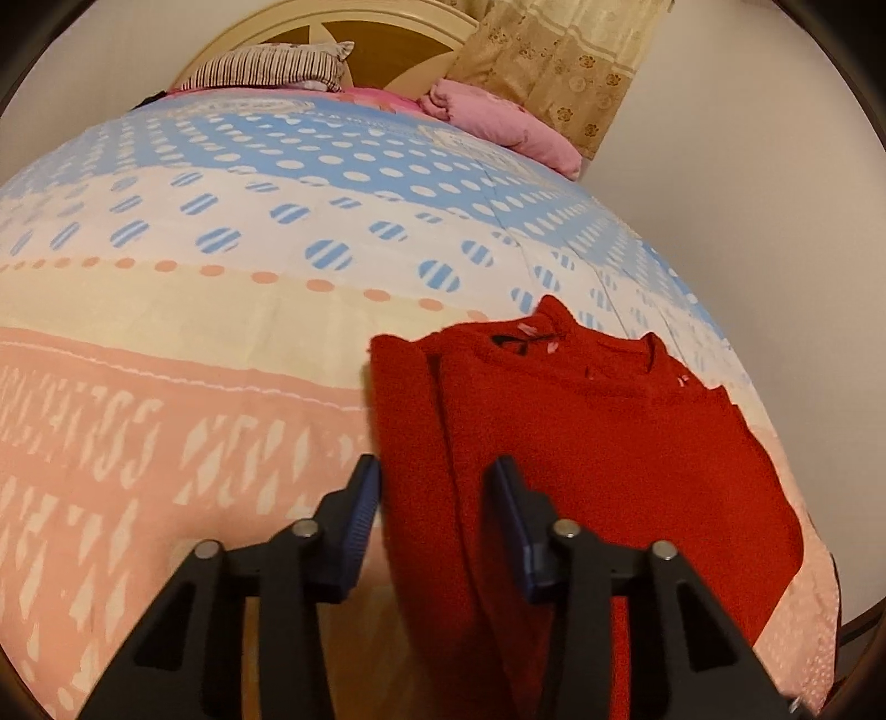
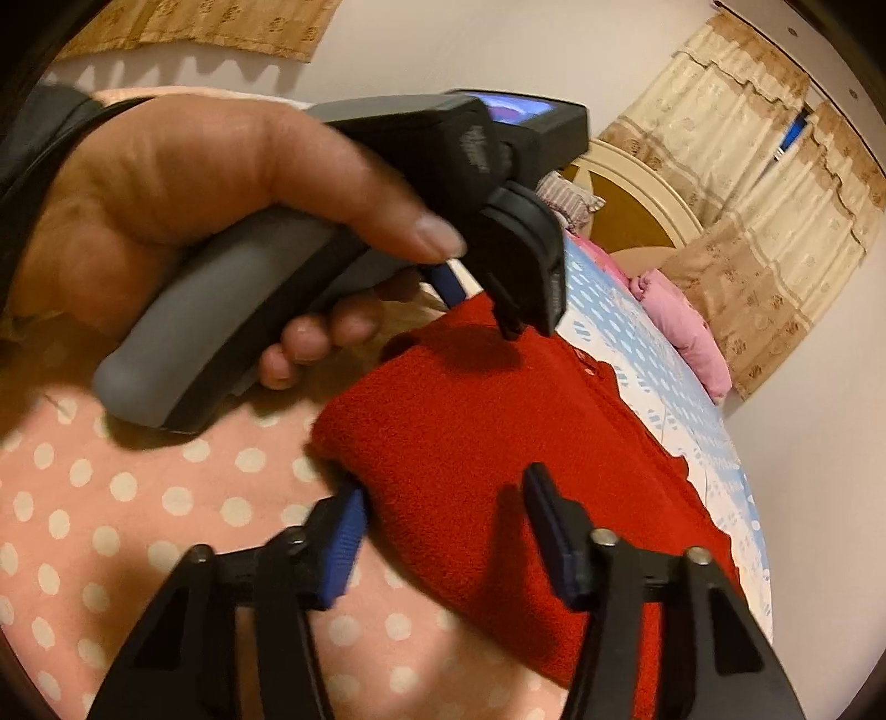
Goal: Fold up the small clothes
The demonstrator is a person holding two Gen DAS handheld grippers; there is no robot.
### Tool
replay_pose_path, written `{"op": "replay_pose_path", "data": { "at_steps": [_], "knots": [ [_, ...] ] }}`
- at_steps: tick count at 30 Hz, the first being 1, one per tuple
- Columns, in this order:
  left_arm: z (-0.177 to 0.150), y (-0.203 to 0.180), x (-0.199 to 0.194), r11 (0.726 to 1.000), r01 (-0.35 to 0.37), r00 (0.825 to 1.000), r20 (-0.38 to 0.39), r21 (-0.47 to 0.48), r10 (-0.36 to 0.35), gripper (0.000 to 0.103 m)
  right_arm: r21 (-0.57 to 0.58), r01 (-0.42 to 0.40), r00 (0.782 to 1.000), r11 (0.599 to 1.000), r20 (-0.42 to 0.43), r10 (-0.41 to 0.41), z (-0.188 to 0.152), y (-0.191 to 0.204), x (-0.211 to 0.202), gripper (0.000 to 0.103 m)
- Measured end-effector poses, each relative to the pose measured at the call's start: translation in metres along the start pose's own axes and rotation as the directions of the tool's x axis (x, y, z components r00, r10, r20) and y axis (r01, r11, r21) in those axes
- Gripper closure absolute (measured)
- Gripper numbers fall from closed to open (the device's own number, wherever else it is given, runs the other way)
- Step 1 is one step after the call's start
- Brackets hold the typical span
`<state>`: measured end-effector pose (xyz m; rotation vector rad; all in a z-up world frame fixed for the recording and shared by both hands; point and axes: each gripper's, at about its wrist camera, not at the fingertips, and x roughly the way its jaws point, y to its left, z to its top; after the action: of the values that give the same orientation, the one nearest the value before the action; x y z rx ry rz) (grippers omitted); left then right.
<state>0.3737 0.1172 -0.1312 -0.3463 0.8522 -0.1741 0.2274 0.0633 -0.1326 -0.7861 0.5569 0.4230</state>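
A red knit sweater point(image 1: 609, 432) lies folded lengthwise on the bed, neckline away from me. My left gripper point(image 1: 434, 487) straddles its near left edge. The doubled fabric sits between the blue pads, and I see no squeeze on it. In the right wrist view a person's hand point(image 2: 166, 183) holds that left gripper point(image 2: 482, 304) tilted down onto the sweater's point(image 2: 470, 421) far corner. My right gripper point(image 2: 446, 504) stands over the near corner. Its left pad point(image 2: 346, 531) is at the hem's edge, the other rests above the cloth, and a wide gap separates them.
The bedspread point(image 1: 221, 332) is pink, cream and blue with dots. A striped pillow point(image 1: 271, 69) and a pink rolled blanket point(image 1: 498, 122) lie by the headboard point(image 1: 354, 27). Curtains point(image 2: 747, 194) and a white wall point(image 1: 775, 221) are close along the bed's right side.
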Motion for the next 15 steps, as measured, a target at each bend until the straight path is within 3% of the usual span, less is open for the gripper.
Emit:
{"op": "replay_pose_path", "data": {
  "at_steps": [2,4,7,15],
  "knots": [
    [0.000,-0.001,0.002,1.000,0.022,1.000,-0.006,-0.003,-0.022,0.076,-0.018,-0.010,1.000,1.000,0.001,0.010,0.000,0.004,0.000,0.068],
    [0.001,-0.002,0.001,0.999,0.045,0.999,-0.003,-0.002,-0.045,0.090,-0.017,-0.019,1.000,1.000,-0.004,0.019,0.000,0.005,0.001,0.075],
    [0.002,-0.003,-0.001,0.999,0.047,0.999,-0.004,0.001,-0.047,0.092,0.036,-0.054,0.999,0.998,-0.002,0.054,-0.001,-0.007,0.001,0.086],
    [0.016,-0.009,-0.021,0.989,0.126,0.992,0.026,-0.075,-0.125,0.093,0.236,-0.164,0.984,0.958,0.105,0.143,-0.010,-0.049,-0.025,0.093]
  ]
}}
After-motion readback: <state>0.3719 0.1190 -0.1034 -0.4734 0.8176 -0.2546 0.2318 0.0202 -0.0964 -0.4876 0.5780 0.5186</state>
